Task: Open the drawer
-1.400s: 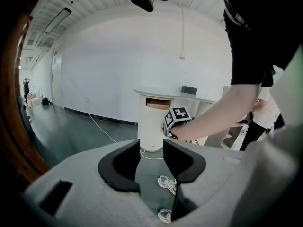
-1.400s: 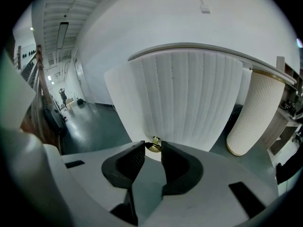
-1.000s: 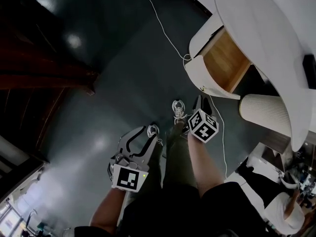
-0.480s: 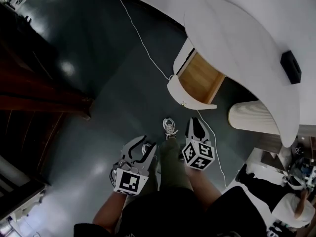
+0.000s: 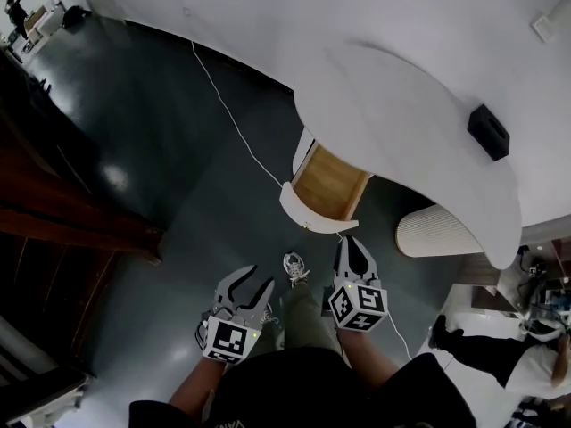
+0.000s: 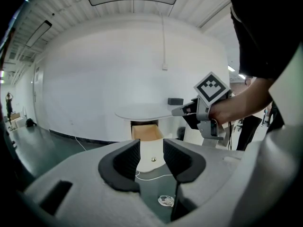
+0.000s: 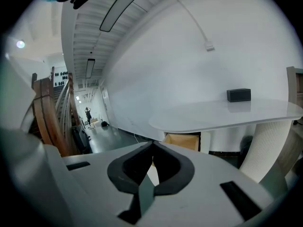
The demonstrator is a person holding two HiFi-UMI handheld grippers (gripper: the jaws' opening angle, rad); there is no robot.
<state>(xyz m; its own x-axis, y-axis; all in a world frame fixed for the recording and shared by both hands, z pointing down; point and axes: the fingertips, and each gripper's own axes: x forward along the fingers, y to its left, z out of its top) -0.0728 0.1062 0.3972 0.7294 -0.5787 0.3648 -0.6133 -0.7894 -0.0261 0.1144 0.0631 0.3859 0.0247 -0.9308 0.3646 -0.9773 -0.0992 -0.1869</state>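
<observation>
The drawer (image 5: pixel 326 185) stands pulled out from under the white rounded desk (image 5: pixel 401 123), its wooden inside showing behind a white front (image 5: pixel 302 216). The left gripper view shows the drawer (image 6: pixel 144 132) straight ahead, with a small knob (image 6: pixel 153 159) on its front. Both grippers hang in the air short of the drawer, touching nothing. My left gripper (image 5: pixel 248 294) is open, with only floor between its dark pads (image 6: pixel 127 161). My right gripper (image 5: pixel 354 248) is shut and holds nothing, its tips meeting (image 7: pixel 152 145). It also crosses the left gripper view as my right gripper (image 6: pixel 177 111).
A black box (image 5: pixel 489 132) lies on the desk. A white ribbed cylinder (image 5: pixel 437 232) stands right of the drawer. A white cable (image 5: pixel 234 123) runs over the dark floor. Dark wooden furniture (image 5: pixel 62 226) is at the left. My shoe (image 5: pixel 294 266) is below; a person (image 5: pixel 535 364) at lower right.
Both grippers have risen and drawn back from the drawer, which now looks smaller and farther off. The right gripper's jaws have closed. The left stays open.
</observation>
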